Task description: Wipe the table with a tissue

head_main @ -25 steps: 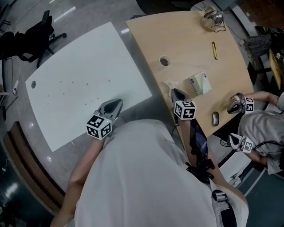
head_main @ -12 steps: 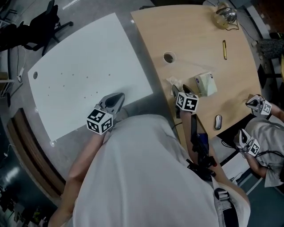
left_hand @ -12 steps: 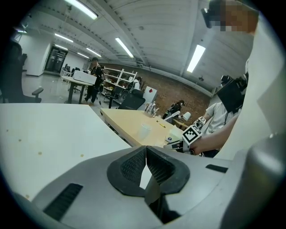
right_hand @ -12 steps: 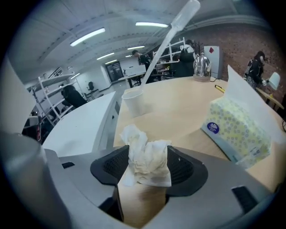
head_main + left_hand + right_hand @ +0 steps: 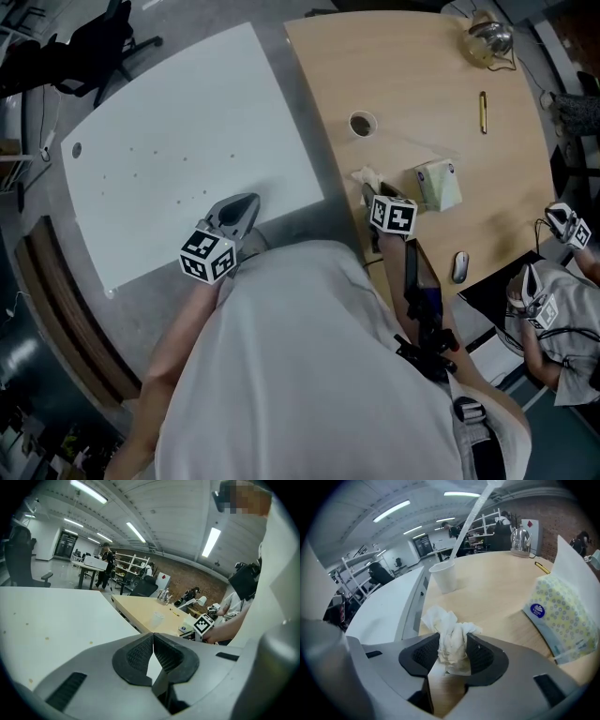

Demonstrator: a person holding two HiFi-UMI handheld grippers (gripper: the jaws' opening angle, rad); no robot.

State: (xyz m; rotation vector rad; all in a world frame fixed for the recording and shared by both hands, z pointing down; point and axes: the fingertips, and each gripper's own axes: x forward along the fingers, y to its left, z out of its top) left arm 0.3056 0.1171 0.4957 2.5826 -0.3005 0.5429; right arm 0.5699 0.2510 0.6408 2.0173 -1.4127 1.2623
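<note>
You stand at two tables set side by side with a narrow gap between them: a smooth white table (image 5: 169,112) with a few small specks on it, and a pale wooden table (image 5: 422,84) with a curved far edge. The crumpled tissue (image 5: 445,620), a soft, creased white wad, lies on the wood by the near left edge. Your right gripper (image 5: 452,654) points down at it. Its jaws have just been opening and now stand spread, with the wad upright between the ribbed black pads (image 5: 480,656) and bare wood showing under it. Just right of the wad lies a soft tissue pack (image 5: 438,185), pale yellow with a small dotted print and a white sheet poking out of its top. Farther along the left edge stands a white paper cup (image 5: 362,123). A slim yellow pen (image 5: 483,112) lies toward the far right corner, well apart. Your left gripper (image 5: 153,644) hangs over the near edge of the white table, its jaw tips pressed together with nothing between them.
</note>
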